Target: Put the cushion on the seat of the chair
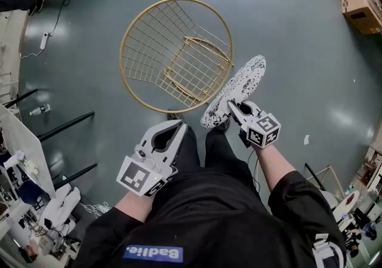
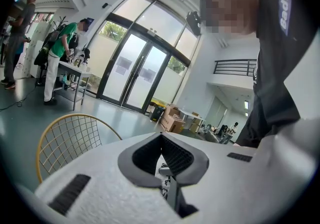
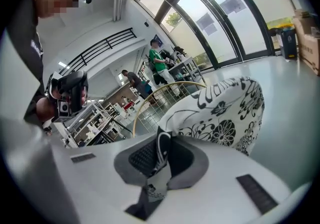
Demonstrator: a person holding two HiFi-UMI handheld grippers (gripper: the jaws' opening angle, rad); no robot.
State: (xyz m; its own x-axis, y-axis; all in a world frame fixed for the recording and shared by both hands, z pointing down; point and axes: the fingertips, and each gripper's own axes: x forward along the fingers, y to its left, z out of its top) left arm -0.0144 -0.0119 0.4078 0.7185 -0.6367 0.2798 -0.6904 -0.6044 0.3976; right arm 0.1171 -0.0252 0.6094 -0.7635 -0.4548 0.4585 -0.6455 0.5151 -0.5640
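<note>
Since the cushion (image 1: 236, 89) isn't on the chair (image 1: 176, 52) yet, I'd call this the carry-over step. It hangs in the air off the right gripper (image 1: 234, 107), whose jaws are pinched tight on a bit of its edge. The rest of the cushion fans out ahead of and above those jaw tips. Its near side sits right next to the chair's gold hoop, but I can't tell if they touch.

The left gripper (image 1: 178, 126) has its jaws together with nothing in them, and the wire seat (image 1: 190, 68) lies out ahead of its tips.

Next move, my guess: swing the cushion forward past the hoop until it's over the seat, level it out, lower it, then let go. Held by one edge like that it'll probably flop, so the free gripper might have to nudge it square.

Looks-wise it's a roundish flat pad, white with a black flower-and-swirl print, and soft enough to crease where it's gripped.
</note>
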